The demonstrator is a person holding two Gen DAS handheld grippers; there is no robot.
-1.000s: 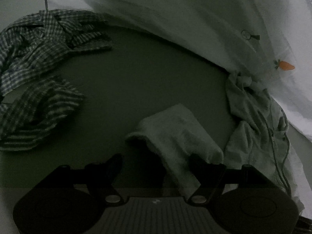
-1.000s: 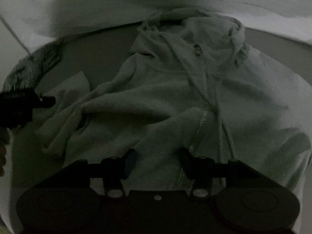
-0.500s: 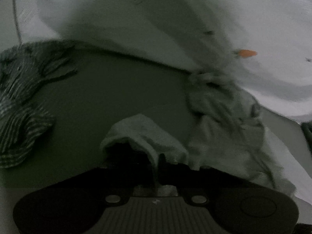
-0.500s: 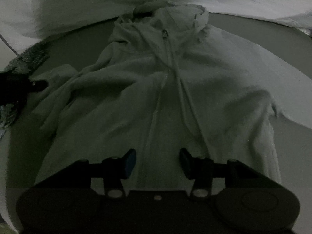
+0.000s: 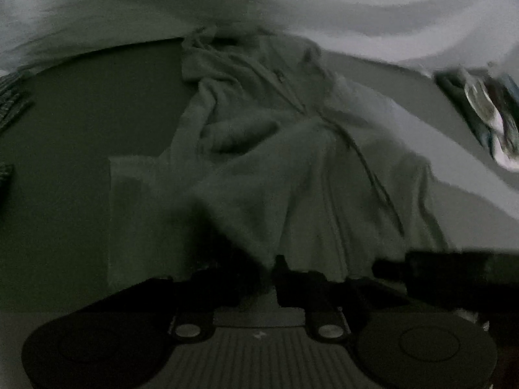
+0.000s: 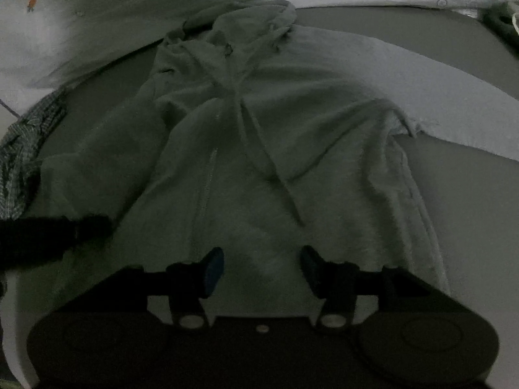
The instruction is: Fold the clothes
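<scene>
Right wrist view: a pale hooded jacket (image 6: 259, 149) lies face up on a dark tabletop (image 6: 460, 201), its long axis running from the hem at the near edge, just beyond the right tool (image 6: 262, 267), away to the hood (image 6: 256, 16) at the far end. The zip (image 6: 207, 175) and two drawcords (image 6: 259, 149) follow that same axis. The right tool is nearer the hem's middle; its jaws are opening, spread over the hem with cloth below them but nothing pinched. The left tool (image 6: 81, 227) enters on the hood's left side, beside the jacket's left sleeve, which lies folded in against the body. In the left wrist view the left tool (image 5: 259, 278) shows its jaws opening, with a fold of jacket cloth (image 5: 259, 214) between them; whether the pads press on it is too dark and blurred to tell. The fabric reads as thick, soft, matte fleece that creases in broad rolls, likely to drape and drag rather than slide. Left of the hood lies a crumpled checked garment (image 6: 22, 149); behind the hood, a white sheet (image 6: 97, 26) printed with small carrots.
</scene>
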